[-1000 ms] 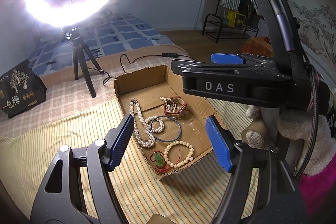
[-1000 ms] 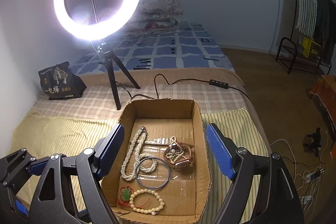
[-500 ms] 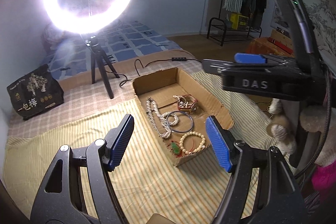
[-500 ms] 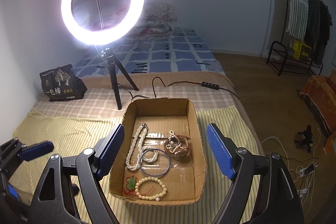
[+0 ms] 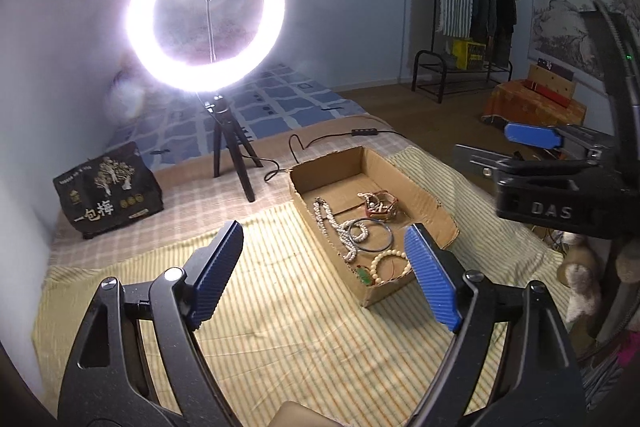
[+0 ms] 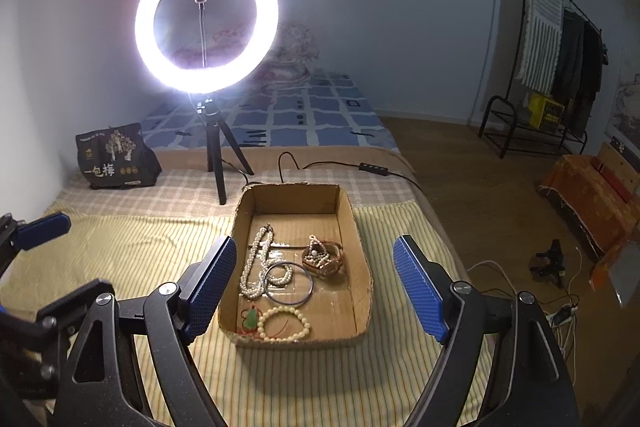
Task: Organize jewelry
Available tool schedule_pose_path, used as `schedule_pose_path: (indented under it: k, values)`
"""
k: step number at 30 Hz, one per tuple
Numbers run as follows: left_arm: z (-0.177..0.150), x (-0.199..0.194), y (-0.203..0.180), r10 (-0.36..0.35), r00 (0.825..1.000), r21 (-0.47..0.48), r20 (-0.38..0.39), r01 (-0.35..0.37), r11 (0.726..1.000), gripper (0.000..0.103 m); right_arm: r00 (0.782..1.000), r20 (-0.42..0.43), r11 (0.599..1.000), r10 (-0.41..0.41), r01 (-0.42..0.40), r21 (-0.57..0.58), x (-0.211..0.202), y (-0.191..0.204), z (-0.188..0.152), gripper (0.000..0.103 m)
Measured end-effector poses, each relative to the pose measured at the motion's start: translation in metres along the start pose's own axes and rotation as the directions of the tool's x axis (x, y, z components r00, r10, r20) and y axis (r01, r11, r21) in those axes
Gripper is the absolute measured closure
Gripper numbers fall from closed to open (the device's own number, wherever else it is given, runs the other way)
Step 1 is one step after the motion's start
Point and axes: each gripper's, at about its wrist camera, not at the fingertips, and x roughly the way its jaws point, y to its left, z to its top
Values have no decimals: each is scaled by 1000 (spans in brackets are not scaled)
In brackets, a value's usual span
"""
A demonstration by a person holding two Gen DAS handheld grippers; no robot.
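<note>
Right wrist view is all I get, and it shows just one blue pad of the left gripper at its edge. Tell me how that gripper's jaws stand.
Observer: In the left wrist view the left gripper has its jaws apart and opening, with nothing between them.
Operator: Say what lies below it.
Observer: Bare striped cloth. The cardboard box sits just ahead, towards its right finger.
Operator: Report anything off the bed's right side.
Observer: A furry plush toy sits there, past the cloth's edge.
</note>
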Motion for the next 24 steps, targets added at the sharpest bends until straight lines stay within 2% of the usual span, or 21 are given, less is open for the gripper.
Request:
schedule_pose_path:
  k: [9,13,16,24]
  values:
    - [-2,-14,-12,21,1000,28,-2,-21,999,16,999,46,1000,-20,19,10,-25,3,-9,21]
    - [-2,-15,-16,21,1000,30,-4,-21,999,1,998,56,1000,-29,29,8,-30,4,-13,21]
    - [-3,-20,-16,36,999,32,11,-36,999,1,997,62,999,-41,41,1,-34,4,-15,20]
    - [-8,-18,-15,50,999,10,-20,-50,999,1,998,61,1000,-25,24,10,-36,2,-17,20]
